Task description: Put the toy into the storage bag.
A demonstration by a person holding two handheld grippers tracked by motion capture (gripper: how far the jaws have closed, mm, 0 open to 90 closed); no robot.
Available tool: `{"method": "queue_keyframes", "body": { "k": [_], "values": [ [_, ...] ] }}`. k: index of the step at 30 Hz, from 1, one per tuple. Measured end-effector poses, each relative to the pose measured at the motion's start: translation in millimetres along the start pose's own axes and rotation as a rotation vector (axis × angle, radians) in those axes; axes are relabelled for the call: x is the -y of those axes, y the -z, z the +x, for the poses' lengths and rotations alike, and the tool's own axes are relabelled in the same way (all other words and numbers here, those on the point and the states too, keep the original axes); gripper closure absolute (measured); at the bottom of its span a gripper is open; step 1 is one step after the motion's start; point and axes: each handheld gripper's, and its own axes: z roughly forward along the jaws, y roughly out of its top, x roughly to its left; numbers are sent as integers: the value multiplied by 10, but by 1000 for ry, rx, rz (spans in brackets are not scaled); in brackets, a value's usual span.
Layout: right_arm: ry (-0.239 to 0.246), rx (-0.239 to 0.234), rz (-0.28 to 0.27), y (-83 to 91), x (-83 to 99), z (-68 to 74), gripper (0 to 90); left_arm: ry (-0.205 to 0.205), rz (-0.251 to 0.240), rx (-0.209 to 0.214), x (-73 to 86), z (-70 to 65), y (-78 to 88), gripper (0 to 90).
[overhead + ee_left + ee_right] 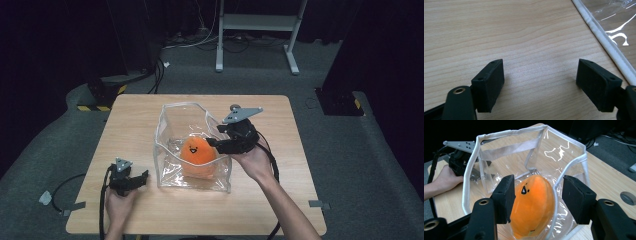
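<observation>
No text, label, brand or number that you can read stands on anything in these views.

Signs and marks, item by item:

- Orange plush toy (198,152): a drawn face in black, with two small eyes and an open smiling mouth. In your right gripper view one black eye mark shows on the toy, between the two jaws of your right gripper (537,198).
- Floor blocks: yellow-and-black hazard stripes (94,107) on the dark block beyond your left gripper (135,180), and a small striped patch (356,103) on the block far to the right of your right gripper.
</observation>
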Motion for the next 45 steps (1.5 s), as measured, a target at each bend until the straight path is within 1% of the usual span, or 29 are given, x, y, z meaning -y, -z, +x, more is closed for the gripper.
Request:
{"method": "queue_keyframes", "body": {
  "k": [9, 16, 17, 22, 25, 38, 45],
  "values": [
    [-13, 18, -27, 117, 27, -51, 439, -3, 3, 2, 3, -3, 5, 226],
    [-24, 41, -63, 290, 69, -80, 439, -3, 3, 2, 4, -3, 7, 226],
    [-26, 45, -69, 311, 74, -89, 439, -9, 9, 2, 4, 0, 11, 226],
    [-31, 56, -85, 407, 101, -121, 439, -1, 3, 1, 6, -8, 9, 227],
    [-35, 64, -89, 449, 125, -133, 440, 0, 2, 1, 6, -9, 8, 228],
    [-61, 94, -145, 643, 213, -212, 440, 0, 2, 1, 6, -9, 8, 228],
    [-72, 108, -163, 717, 256, -240, 441, -1, 1, 3, 6, -8, 8, 228]
  ]
}}
